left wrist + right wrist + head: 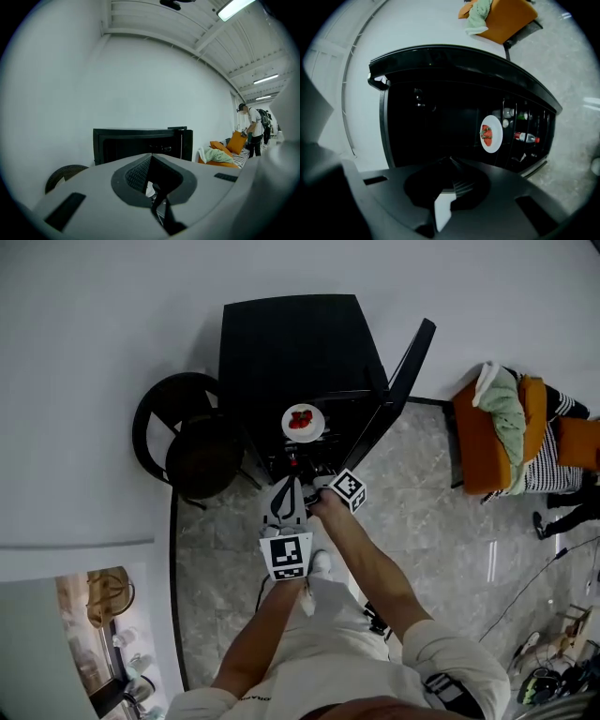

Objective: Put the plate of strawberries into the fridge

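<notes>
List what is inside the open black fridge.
A white plate of strawberries sits inside the fridge. A red-capped bottle and small containers are beside it. The rest of the interior is too dark to read.

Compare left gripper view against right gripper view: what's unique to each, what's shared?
Only the left gripper view: a standing person, a ceiling light, a round dark chair beside the fridge. Only the right gripper view: the plate of strawberries inside the fridge, bottles beside it, stone floor. Both: the black fridge standing open, and the orange sofa with a green cloth.
</notes>
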Available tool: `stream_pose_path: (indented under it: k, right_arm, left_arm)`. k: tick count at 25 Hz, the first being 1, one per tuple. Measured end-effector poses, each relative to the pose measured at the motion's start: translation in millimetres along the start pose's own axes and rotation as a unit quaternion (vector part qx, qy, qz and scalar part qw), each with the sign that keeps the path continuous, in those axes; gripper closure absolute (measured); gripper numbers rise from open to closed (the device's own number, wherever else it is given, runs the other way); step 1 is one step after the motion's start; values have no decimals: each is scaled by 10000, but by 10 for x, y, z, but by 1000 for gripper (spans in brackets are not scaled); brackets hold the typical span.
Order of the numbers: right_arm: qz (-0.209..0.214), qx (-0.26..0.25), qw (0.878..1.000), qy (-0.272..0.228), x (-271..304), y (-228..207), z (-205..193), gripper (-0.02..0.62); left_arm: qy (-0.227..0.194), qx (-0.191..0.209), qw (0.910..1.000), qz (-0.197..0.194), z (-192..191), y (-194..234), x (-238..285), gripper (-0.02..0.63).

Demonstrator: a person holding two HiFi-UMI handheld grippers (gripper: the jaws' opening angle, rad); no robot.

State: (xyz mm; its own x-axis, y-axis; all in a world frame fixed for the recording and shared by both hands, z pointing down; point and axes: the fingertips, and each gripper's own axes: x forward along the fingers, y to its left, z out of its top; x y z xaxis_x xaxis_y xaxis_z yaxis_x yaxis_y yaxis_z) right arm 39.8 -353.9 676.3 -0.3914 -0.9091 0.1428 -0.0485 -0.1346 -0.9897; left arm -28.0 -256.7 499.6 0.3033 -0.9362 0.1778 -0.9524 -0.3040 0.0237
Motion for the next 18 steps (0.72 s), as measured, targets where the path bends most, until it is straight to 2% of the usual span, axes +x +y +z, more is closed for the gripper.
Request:
stream_pose_path:
  k: [4,11,18]
  right_arm:
    - [190,-144,9996,133,-159,373,4,583]
    - [426,-739,9959,298,-457,889,-81,583]
    - [536,-1921,9785,520,-652,1300,-264,583]
  left_arm:
    - [51,21,10000,29,102,0,-58,604]
    - [194,57,9998,-49,233,-72,-195,604]
    - [167,67,9997,-187,388,-28,-385,604]
